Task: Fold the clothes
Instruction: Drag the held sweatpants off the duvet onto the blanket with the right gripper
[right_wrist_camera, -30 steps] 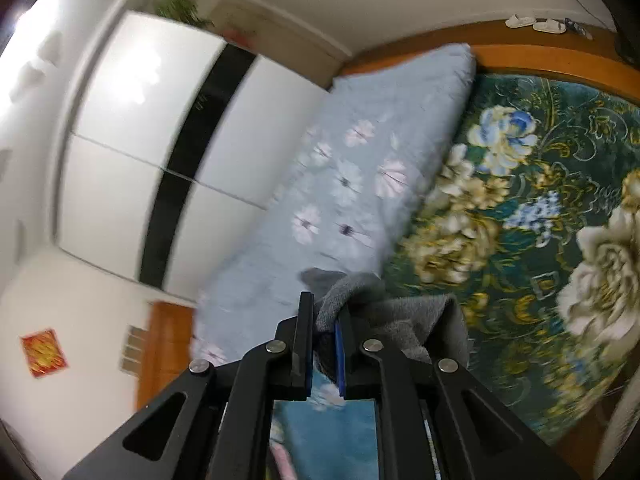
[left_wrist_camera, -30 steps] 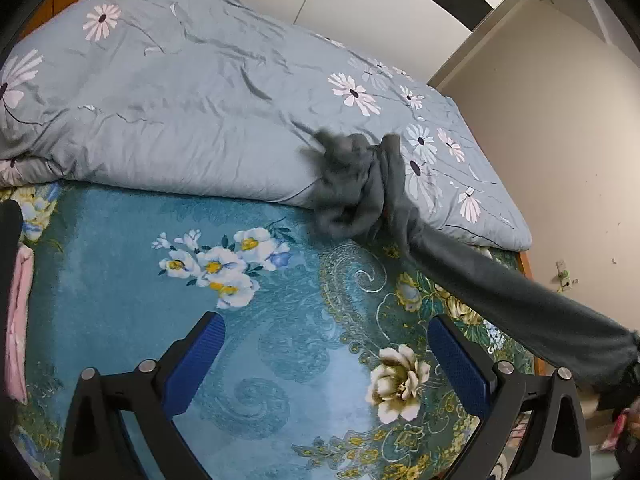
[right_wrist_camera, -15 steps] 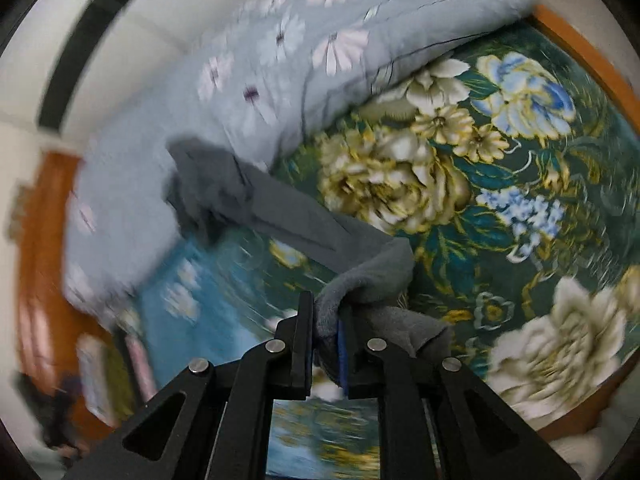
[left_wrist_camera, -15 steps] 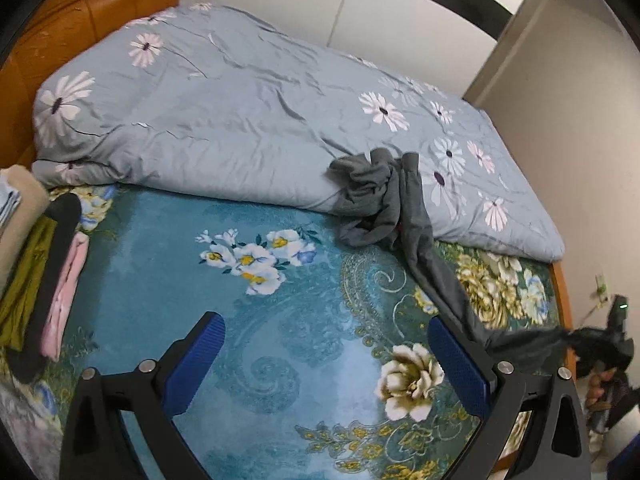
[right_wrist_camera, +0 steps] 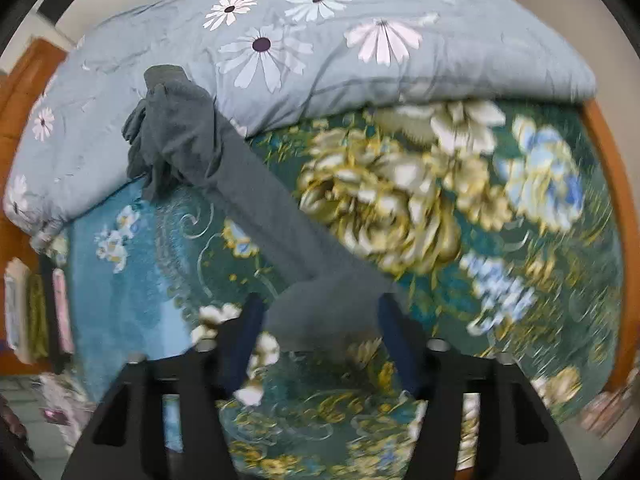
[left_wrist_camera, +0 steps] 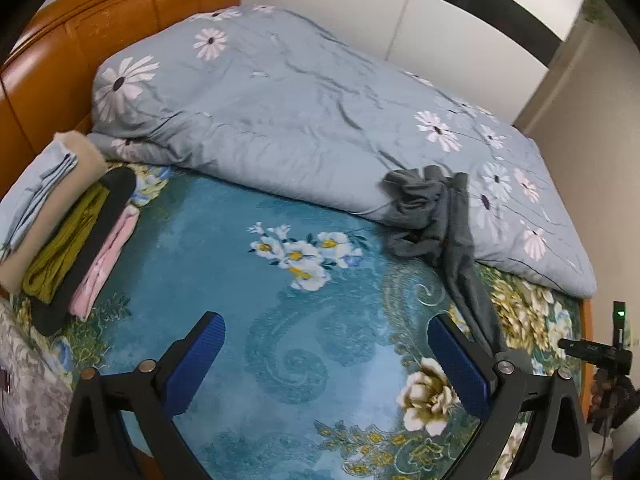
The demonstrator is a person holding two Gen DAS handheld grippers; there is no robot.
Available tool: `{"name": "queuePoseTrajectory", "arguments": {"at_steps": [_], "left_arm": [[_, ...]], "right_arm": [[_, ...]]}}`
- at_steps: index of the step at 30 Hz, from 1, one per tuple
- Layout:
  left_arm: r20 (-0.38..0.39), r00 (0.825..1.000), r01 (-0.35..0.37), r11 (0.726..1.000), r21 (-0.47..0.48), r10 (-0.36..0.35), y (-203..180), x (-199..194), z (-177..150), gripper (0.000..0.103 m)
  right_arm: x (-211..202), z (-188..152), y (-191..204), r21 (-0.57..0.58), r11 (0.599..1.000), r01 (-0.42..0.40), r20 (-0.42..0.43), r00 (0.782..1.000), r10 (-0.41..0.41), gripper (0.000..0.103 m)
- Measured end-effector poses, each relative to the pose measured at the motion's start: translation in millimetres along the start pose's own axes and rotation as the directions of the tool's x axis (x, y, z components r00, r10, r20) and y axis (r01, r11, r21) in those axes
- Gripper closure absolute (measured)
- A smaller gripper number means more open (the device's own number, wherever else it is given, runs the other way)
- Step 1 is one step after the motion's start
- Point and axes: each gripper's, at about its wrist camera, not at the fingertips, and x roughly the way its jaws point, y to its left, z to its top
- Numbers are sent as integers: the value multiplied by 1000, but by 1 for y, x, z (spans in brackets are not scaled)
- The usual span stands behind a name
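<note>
Matt grey cloth garment (left_wrist_camera: pixel 452 216) (glossy wooden headboard (left_wrist_camera: pixel 100 40))

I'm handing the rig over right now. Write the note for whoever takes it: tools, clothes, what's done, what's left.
Left tool: open, empty, above the teal floral bedspread.
Right tool: open, motion-blurred; the near end of the grey garment lies between its fingers, not clamped.
Grey garment: one end bunched against the folded grey-blue quilt, a long strip stretched across the bedspread toward the right tool. Not folded.
Done: a row of folded clothes sits at the left by the headboard.
Left: spread the grey garment flat on the bedspread, fold it, add it to the row.
</note>
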Motion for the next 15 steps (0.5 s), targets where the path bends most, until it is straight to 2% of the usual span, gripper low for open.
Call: {"name": "queuePoseTrajectory", "arguments": {"at_steps": [4, 7, 12, 15], "left_arm": [[-21, 1000, -20, 999, -40, 19, 12, 17, 10, 0], [-40, 999, -30, 999, -44, 28, 15, 38, 19, 0], [-91, 995, -49, 999, -23, 47, 14, 78, 29, 0], [-136, 990, -38, 999, -19, 35, 12, 101, 30, 0]], "right_arm": [[4, 36, 15, -2, 1000, 9, 26, 1000, -9, 33], [17, 76, 42, 16, 998, -53, 39, 998, 53, 33], [63, 127, 115, -38, 994, -103, 14, 994, 104, 33], [88, 153, 157, -82, 989, -119, 6, 993, 120, 33]]}}
